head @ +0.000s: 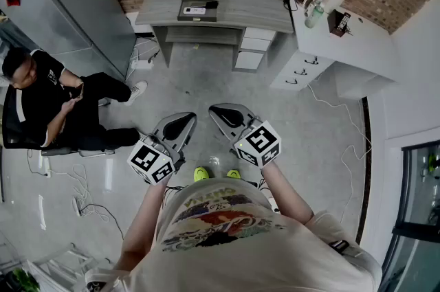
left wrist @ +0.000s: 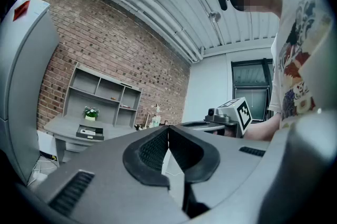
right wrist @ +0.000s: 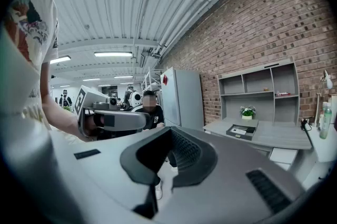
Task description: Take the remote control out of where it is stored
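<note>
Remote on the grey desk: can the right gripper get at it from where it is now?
Probably not yet. The right gripper hangs far from the desk, bare floor between, fingers shut. Nothing blocks the remote in its open tray.

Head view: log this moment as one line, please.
stage: standing back from desk | left gripper: shut, empty | right gripper: shut, empty | remote control: in tray on desk, untouched

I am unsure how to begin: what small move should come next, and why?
Probably step toward the desk. The remote lies in a dark tray on it, across the floor from the left gripper and right gripper, both shut and empty, so nothing is reachable yet.
</note>
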Action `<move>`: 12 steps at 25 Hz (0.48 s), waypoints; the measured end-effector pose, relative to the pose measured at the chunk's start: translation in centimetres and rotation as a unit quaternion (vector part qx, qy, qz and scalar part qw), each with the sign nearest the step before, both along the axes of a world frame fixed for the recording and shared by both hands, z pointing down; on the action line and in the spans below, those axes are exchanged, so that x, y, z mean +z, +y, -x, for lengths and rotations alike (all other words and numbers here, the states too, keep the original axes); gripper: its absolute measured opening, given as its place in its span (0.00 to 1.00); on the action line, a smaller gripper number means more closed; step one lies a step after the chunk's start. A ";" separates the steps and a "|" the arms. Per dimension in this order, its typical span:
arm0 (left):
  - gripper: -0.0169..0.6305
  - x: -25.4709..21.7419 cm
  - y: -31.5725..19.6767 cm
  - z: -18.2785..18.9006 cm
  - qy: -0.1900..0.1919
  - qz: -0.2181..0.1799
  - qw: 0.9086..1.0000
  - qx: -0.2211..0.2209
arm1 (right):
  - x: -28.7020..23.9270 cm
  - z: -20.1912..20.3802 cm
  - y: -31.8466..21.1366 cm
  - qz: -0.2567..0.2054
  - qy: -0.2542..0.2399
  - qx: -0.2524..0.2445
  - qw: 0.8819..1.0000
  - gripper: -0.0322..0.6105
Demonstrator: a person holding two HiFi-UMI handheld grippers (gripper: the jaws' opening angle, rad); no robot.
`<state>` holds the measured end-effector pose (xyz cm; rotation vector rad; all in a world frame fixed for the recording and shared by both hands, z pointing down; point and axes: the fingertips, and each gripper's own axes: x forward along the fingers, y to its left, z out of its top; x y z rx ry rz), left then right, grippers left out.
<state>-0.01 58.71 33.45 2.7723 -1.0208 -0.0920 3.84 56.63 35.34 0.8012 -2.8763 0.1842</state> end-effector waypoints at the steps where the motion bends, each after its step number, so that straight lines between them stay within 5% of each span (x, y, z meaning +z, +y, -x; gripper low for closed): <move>1: 0.04 0.0 -0.1 0.0 0.001 0.002 1.000 0.000 | 0.1 0.1 -0.1 0.000 0.001 0.000 1.000 0.06; 12: 0.04 0.6 -0.4 0.1 0.013 0.012 1.000 0.008 | 1.0 0.8 -0.7 0.007 0.013 0.014 1.000 0.06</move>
